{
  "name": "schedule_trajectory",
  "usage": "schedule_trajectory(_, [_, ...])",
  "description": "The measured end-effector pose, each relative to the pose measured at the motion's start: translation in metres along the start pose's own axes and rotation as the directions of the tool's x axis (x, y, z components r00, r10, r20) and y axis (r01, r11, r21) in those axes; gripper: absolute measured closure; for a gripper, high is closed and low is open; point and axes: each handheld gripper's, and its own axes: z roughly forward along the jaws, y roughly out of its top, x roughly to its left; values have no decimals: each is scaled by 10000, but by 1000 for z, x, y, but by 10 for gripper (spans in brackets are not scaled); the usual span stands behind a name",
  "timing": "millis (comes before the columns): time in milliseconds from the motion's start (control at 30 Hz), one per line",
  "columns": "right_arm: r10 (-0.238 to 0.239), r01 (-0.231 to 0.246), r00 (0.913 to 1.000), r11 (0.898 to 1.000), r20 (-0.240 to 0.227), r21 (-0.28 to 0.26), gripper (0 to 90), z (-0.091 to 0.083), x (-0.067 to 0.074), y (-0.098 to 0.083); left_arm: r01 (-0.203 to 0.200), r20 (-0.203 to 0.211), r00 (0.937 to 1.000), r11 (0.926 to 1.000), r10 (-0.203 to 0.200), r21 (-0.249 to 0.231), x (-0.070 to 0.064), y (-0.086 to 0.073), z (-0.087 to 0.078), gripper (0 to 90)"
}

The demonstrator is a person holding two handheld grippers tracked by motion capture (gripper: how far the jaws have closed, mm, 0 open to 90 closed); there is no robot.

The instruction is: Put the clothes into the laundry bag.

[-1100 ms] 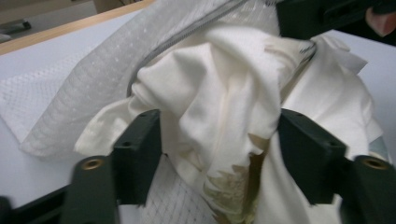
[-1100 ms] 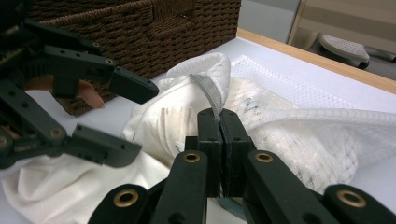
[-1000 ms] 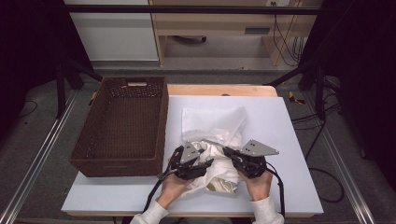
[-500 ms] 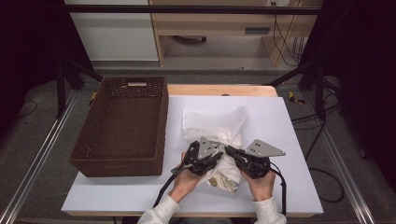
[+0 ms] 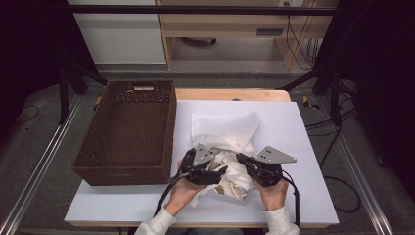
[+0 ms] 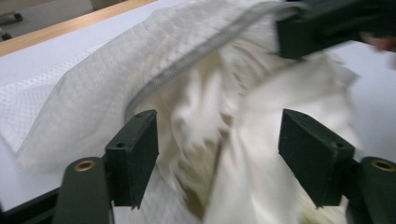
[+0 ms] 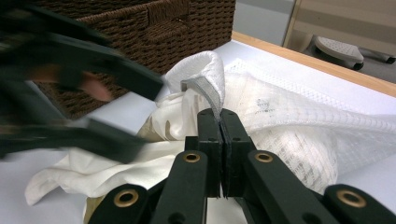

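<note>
The mesh laundry bag, lying just right of the wicker basket, is being clamped at its zipper edge by the right gripper; the left gripper jaws, just opened, are being held apart around cream cloth.

In the high view the desk lies bare on the right half of the frame and along the bottom edge at lower left, so a hand could pass there. The wicker basket walls off the left side. At centre, the mesh bag and the crumpled cloth leave little room between the 2 hand-held grippers, left and right.
</note>
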Motion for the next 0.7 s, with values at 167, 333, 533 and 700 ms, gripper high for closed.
schedule_trajectory(167, [21,-21,10000,10000,7,20,890,1,-1,0,-107,211,9997,9995,101,281,-8,-24,-12,253])
schedule_trajectory(333, [32,-32,10000,9999,-23,97,890,2,0,-1,86,223,9997,9961,-106,875,-7,-34,24,308])
schedule_trajectory(533, [27,-26,10000,9999,-70,97,890,3,0,-1,209,276,9994,9996,-213,172,-5,-27,22,764])
schedule_trajectory(700, [-5,3,10000,9999,-98,-123,890,-2,0,2,-379,224,9990,9973,394,-632,-16,-11,7,793])
